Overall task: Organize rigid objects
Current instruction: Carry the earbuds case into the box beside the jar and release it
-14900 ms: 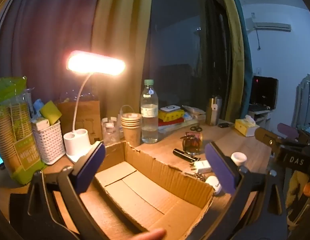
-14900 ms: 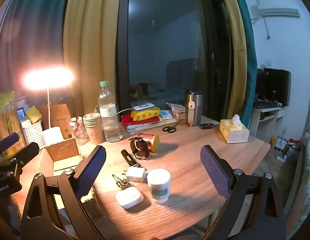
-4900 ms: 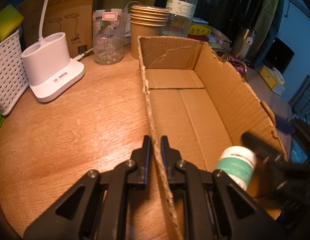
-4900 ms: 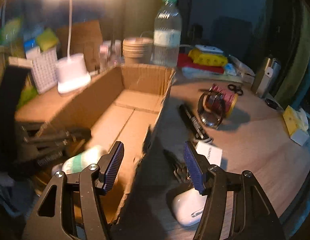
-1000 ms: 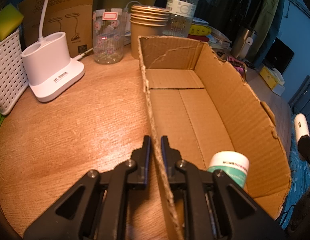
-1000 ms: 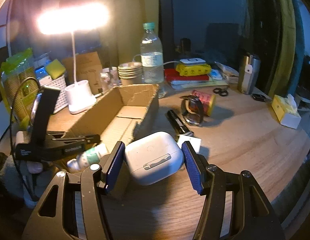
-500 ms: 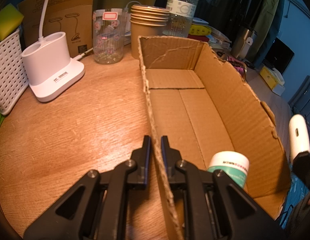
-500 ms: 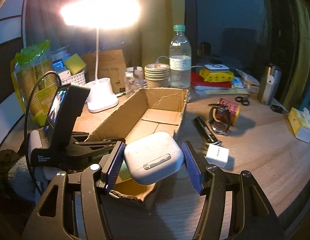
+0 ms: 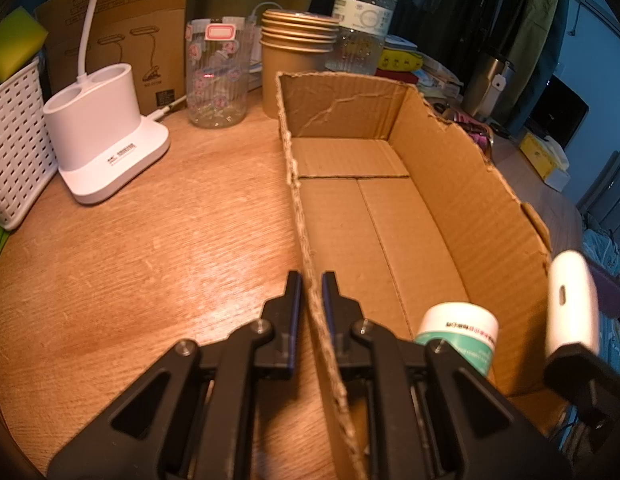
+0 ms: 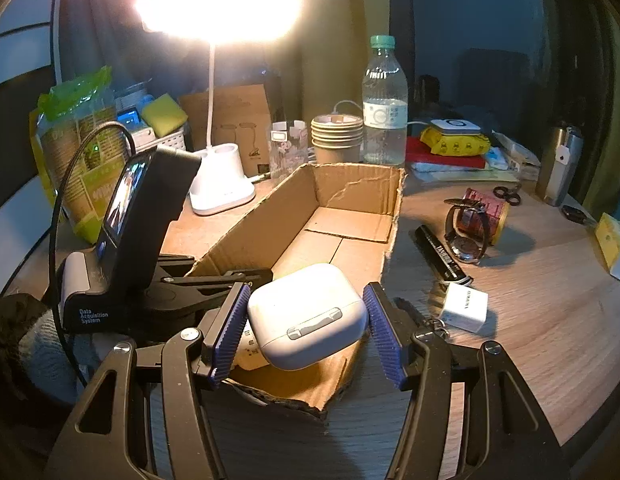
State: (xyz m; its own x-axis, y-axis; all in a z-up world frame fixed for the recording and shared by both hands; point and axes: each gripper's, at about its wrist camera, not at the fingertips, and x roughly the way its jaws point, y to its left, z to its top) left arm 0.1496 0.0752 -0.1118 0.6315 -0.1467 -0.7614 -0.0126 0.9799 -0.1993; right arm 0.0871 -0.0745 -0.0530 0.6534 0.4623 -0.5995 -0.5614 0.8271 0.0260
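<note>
An open cardboard box [image 9: 449, 168] [image 10: 349, 188] lies on the wooden desk. My left gripper [image 9: 311, 312] is shut on the box's left wall near its front end. A white jar with a green label [image 9: 455, 332] lies inside at the near end. My right gripper [image 10: 306, 328] is shut on a white earbuds case [image 10: 306, 312] and holds it above the box's near end; the case also shows at the right edge of the left wrist view [image 9: 573, 300].
On the desk right of the box lie a black pen [image 10: 439, 254], a watch against a red tin [image 10: 475, 224], a white charger [image 10: 463, 306] and keys. A lamp base [image 9: 104, 148], jar, paper cups [image 9: 298, 56], bottle [image 10: 383, 104] and white basket stand behind and left.
My right gripper has carried the earbuds case left from over the desk to above the box's near end. The left gripper and the box have not moved.
</note>
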